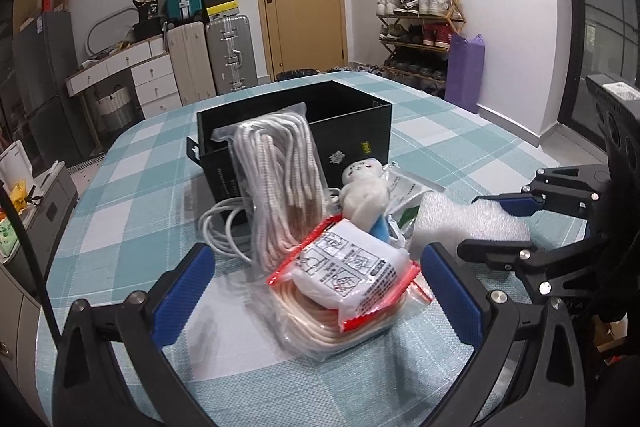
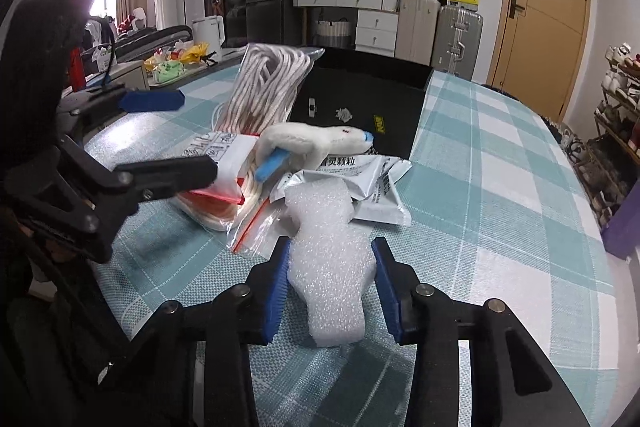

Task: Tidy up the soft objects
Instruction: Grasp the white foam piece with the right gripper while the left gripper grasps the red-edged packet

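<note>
The right hand-held gripper (image 2: 332, 287) pinches the white foam piece (image 2: 328, 267) lying mid-tabletop (image 2: 500, 187), while the left hand-held gripper (image 1: 316, 291) gapes empty around the bagged cord (image 1: 344, 291); squashy foam may slip free when lifted toward the black box (image 2: 360, 103).

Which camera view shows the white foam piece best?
The right wrist view: the white foam piece fills the centre, squeezed between the right gripper pads. The left wrist view shows it only at the side, partly hidden behind that gripper.
</note>
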